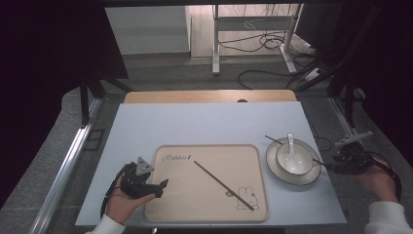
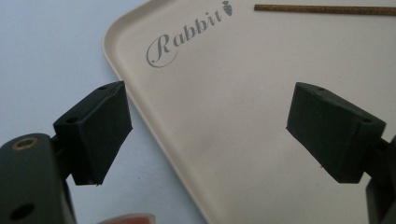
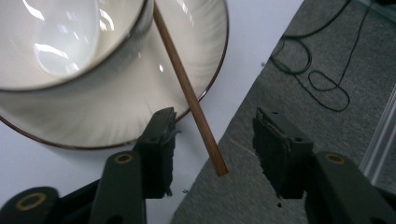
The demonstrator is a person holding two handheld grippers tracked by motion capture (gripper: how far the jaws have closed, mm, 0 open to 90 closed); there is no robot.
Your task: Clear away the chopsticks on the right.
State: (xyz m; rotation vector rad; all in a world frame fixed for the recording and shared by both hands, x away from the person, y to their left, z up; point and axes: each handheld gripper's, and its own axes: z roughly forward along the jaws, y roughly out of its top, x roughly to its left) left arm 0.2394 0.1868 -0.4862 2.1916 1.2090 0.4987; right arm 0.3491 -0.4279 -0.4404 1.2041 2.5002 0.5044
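The rounded-corner beige tray (image 1: 207, 183) lies on the pale blue surface (image 1: 204, 124), matte, printed "Rabbit". One thin brown chopstick (image 1: 223, 185) lies diagonally on it. Right of the tray, a glossy white bowl (image 1: 294, 158) holding a spoon (image 1: 290, 142) sits on a dark-rimmed plate (image 1: 273, 165). The left hand-held gripper (image 2: 208, 133) is released, jaws spread over the tray's edge. The right gripper view shows the second chopstick (image 3: 189, 93) resting across the plate, its end between the released right hand-held gripper (image 3: 212, 147) jaws, untouched.

Tray (image 1: 209, 207): beige, grey "Rabbit" script, rabbit drawing. Chopsticks (image 1: 221, 184): brown. Bowl (image 1: 294, 158), plate (image 1: 304, 178): white, dark rims. Mat (image 1: 204, 126): pale blue.
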